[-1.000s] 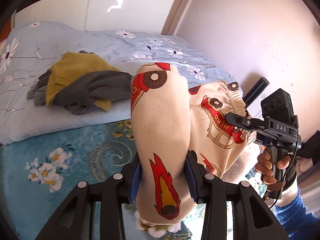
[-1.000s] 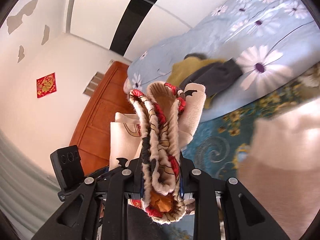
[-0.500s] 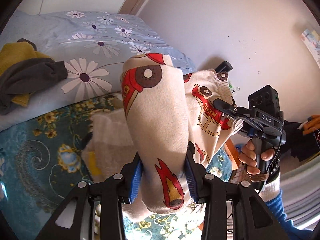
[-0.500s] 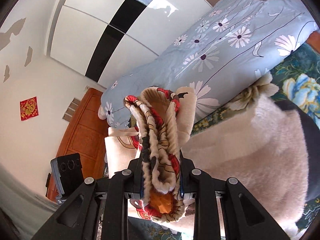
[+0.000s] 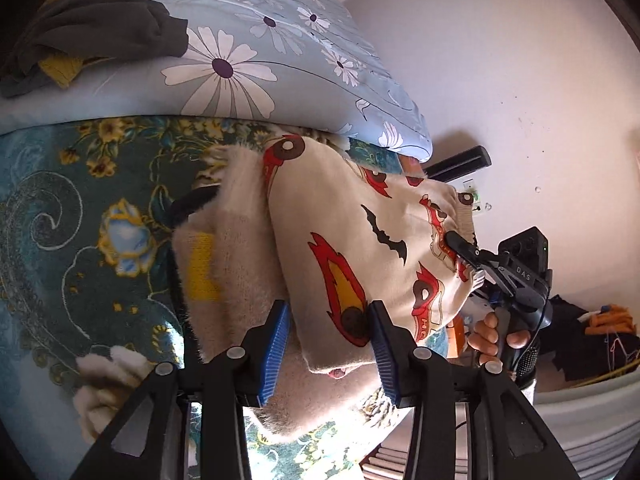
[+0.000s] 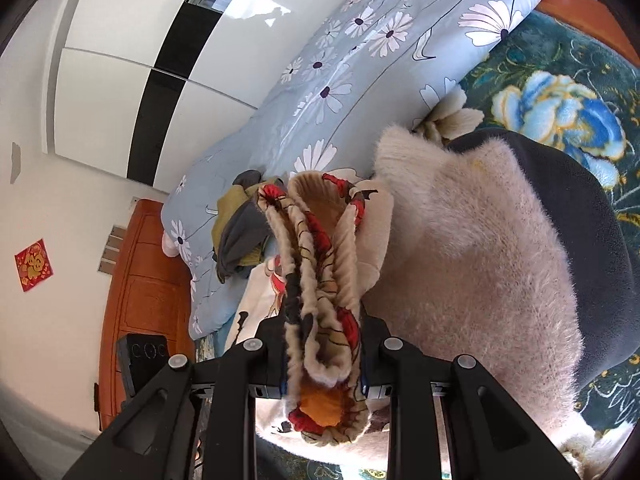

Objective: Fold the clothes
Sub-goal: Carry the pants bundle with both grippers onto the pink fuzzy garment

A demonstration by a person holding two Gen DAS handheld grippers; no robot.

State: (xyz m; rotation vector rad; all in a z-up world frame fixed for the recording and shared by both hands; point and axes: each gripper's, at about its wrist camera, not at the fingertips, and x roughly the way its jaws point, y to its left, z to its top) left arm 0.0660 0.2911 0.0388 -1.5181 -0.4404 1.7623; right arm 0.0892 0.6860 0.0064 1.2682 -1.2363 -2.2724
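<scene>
Cream kids' pants point(image 5: 360, 240) printed with red cars, flames and bats lie folded on a fluffy beige sweater point(image 5: 232, 264). My left gripper point(image 5: 330, 344) has its blue pads spread wide around the pants' near end; the jaws stand open. My right gripper point(image 6: 322, 360) is shut on the bunched waistband point(image 6: 320, 272) of the pants; in the left wrist view it point(image 5: 460, 244) pinches the far right edge. The sweater point(image 6: 472, 264) fills the right of the right wrist view, lying on a dark garment point(image 6: 588, 216).
A teal floral blanket point(image 5: 80, 220) covers the bed. A light-blue daisy duvet point(image 5: 240, 40) lies behind, with a yellow and grey clothes pile point(image 5: 80, 32) on it. A wooden headboard point(image 6: 140, 292), white wardrobe point(image 6: 120, 80) and wall surround the bed.
The pants came down from the air onto the beige sweater. My left gripper's jaws have spread and let go of the cloth. The right gripper still holds the waistband.
</scene>
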